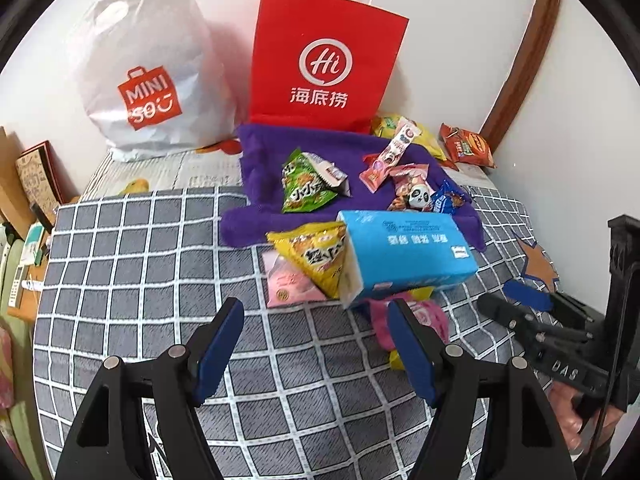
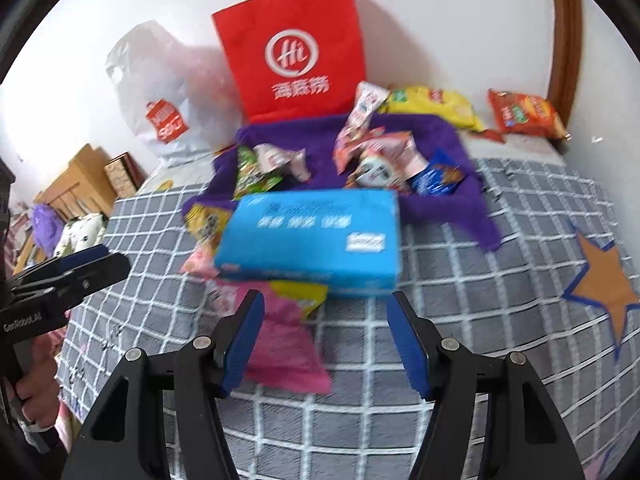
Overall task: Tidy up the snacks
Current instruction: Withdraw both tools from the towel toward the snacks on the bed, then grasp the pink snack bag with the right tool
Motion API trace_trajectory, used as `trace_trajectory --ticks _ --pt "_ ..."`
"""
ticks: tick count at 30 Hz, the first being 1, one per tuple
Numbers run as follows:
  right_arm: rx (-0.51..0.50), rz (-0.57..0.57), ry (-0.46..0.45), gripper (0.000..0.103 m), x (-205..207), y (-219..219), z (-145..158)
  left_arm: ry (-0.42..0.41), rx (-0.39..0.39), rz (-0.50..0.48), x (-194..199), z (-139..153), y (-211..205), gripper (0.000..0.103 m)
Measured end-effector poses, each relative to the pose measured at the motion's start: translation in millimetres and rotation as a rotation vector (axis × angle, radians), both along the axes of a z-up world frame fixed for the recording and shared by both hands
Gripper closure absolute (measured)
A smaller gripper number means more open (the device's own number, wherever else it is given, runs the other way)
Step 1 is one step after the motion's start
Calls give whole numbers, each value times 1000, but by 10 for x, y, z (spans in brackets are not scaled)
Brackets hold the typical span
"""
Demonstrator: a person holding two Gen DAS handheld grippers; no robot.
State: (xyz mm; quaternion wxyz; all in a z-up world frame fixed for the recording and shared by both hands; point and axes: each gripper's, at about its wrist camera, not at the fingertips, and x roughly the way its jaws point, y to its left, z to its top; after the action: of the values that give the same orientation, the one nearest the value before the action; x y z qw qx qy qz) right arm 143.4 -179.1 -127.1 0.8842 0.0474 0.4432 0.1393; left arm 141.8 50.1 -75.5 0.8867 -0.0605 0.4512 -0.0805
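Note:
Snack packets lie scattered on a purple towel [image 1: 260, 152] on a checked bed cover [image 1: 140, 260]: a green packet [image 1: 304, 188], a yellow packet [image 1: 316, 256], a pink strip packet [image 1: 390, 154] and a panda packet [image 1: 412, 194]. A blue tissue pack [image 1: 404, 256] lies across them, also in the right wrist view [image 2: 312, 236]. A pink packet [image 2: 280, 340] lies in front of it. My left gripper [image 1: 316, 316] is open and empty, just short of the tissue pack. My right gripper [image 2: 324, 308] is open and empty, just before the tissue pack and over the pink packet.
A red paper bag [image 1: 324, 60] and a white plastic bag [image 1: 148, 80] stand against the back wall. A yellow chip bag [image 2: 436, 110] and an orange chip bag [image 2: 524, 114] lie at the back right. A wooden headboard [image 1: 520, 56] stands right. Furniture [image 2: 76, 184] stands left of the bed.

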Motion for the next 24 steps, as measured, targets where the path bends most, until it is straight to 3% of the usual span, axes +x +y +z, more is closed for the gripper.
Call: trace_trajectory --ticks 18,24 --pt "37 88 131 32 223 544 -486 80 -20 87 25 -332 442 31" --pt "-1 100 119 33 244 623 -548 88 -19 80 93 -401 397 31"
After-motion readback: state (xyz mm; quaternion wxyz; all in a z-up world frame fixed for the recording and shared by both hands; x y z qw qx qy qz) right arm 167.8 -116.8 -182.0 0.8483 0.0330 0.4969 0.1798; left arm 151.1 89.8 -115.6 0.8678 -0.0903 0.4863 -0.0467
